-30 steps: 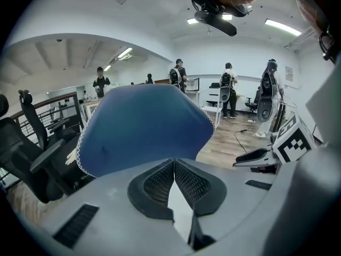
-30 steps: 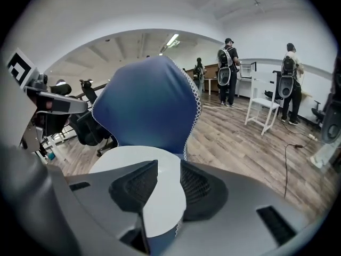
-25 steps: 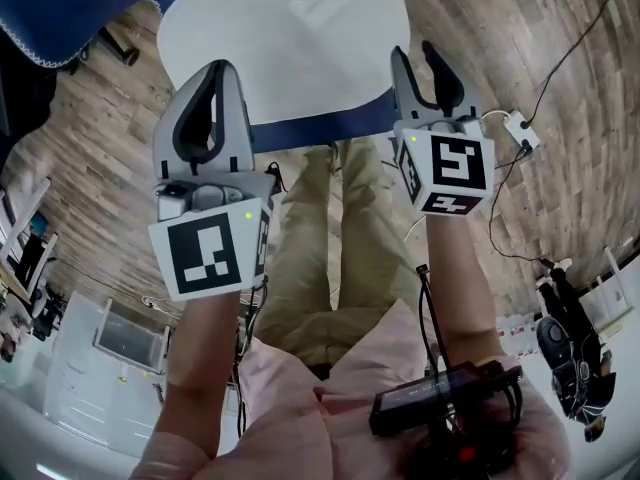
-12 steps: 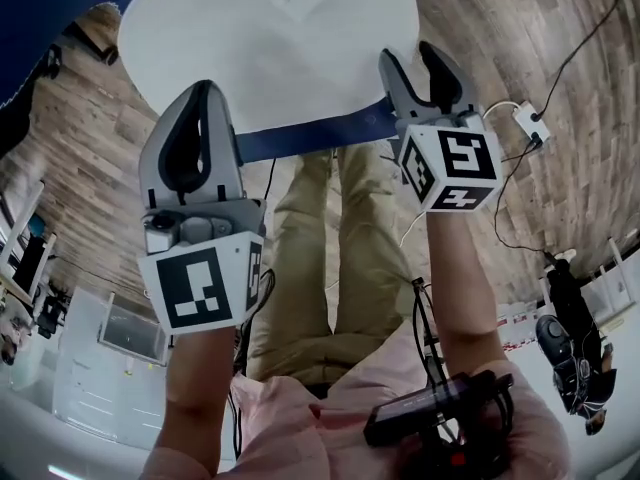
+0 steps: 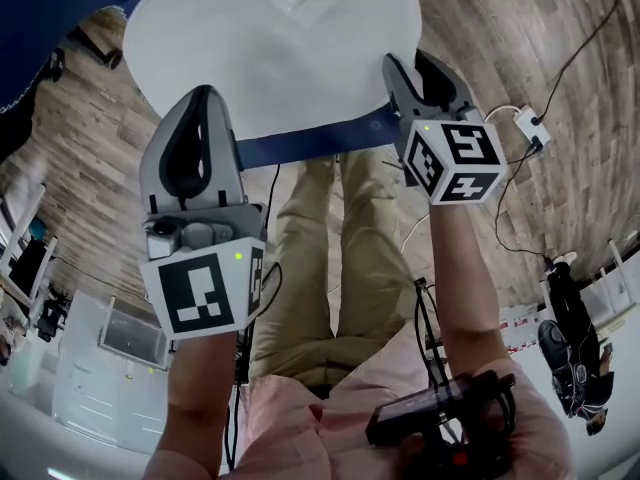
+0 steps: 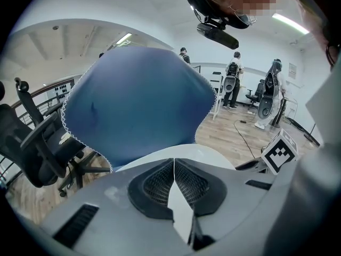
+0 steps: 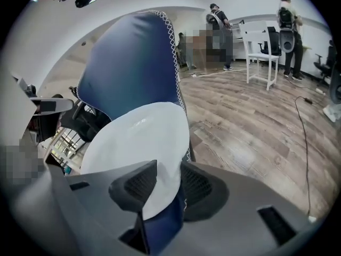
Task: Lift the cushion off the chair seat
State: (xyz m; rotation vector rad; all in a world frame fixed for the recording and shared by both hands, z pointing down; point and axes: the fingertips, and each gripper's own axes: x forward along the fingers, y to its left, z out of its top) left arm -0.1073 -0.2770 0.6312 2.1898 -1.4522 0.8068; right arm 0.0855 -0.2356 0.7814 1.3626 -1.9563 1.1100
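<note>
**Head view.** The cushion (image 5: 270,48) is a flat round disc with a smooth white top and a dark blue rim band. It is held out in front of the person, its near edge above the trouser legs (image 5: 330,258) and the plank floor (image 5: 520,58). Its far edge runs out of frame, so clearance from the blue chair (image 5: 40,8) cannot be judged. The left gripper (image 5: 197,103) and right gripper (image 5: 414,68) both bite the near rim.

**Left gripper view.** The jaws meet at their tips, with a thin wedge of white cushion pinched between their ribbed faces. So shallow a hold probably lets the fabric slide out once weight comes on it.

**Right gripper view.** The jaws are clamped across the full rim, with the white top and blue underside between them. The chair back (image 7: 133,63), blue with white zigzag edging, stands close behind. Uneven raising could tilt the disc or snag it there.
</note>
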